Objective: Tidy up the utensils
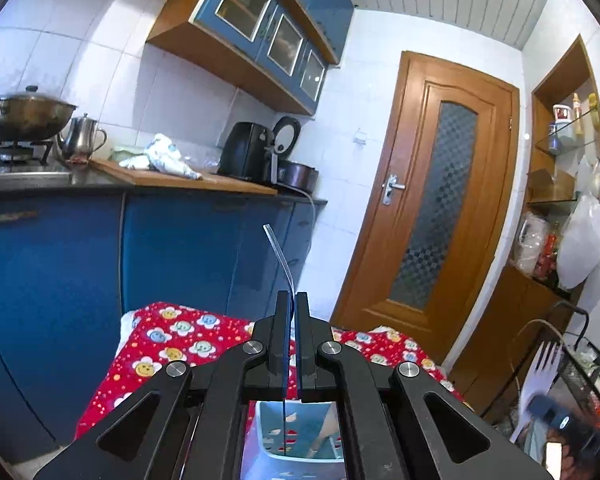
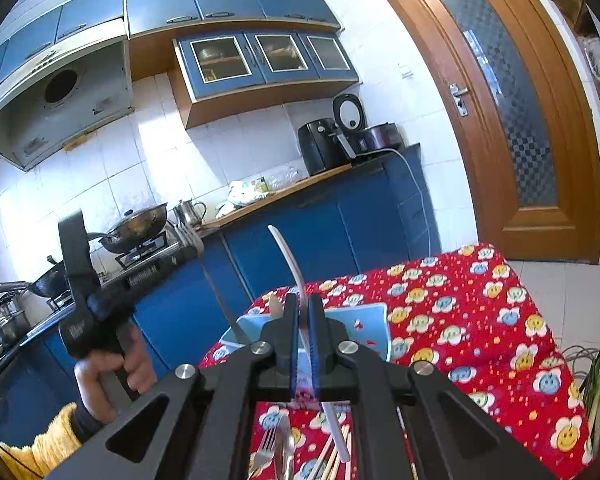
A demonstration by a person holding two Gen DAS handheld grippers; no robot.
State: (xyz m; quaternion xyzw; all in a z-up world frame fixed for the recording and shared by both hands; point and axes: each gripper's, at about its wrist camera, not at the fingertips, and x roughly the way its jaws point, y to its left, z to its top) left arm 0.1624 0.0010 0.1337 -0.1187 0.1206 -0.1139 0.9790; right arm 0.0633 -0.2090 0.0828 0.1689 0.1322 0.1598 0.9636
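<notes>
My left gripper [image 1: 292,300] is shut on a thin metal fork [image 1: 278,256] that stands upright and is seen edge-on, its lower end hanging over a light blue bin [image 1: 296,432]. In the right wrist view that metal fork [image 2: 216,284] slants down to the light blue bin [image 2: 374,320], and a hand [image 2: 112,364] grips the left tool. My right gripper [image 2: 304,300] is shut on a white plastic fork [image 2: 290,258]. The left wrist view shows the white fork [image 1: 544,372] tines up at the far right. Loose metal forks [image 2: 270,446] and chopsticks [image 2: 332,460] lie on the cloth below.
A red cloth with smiley flowers [image 2: 460,320] covers the table. Blue cabinets and a counter [image 1: 188,178] with a wok [image 1: 24,116], kettle [image 1: 80,136] and air fryer [image 1: 246,152] stand behind. A wooden door [image 1: 432,208] and a wire rack [image 1: 580,364] are on the right.
</notes>
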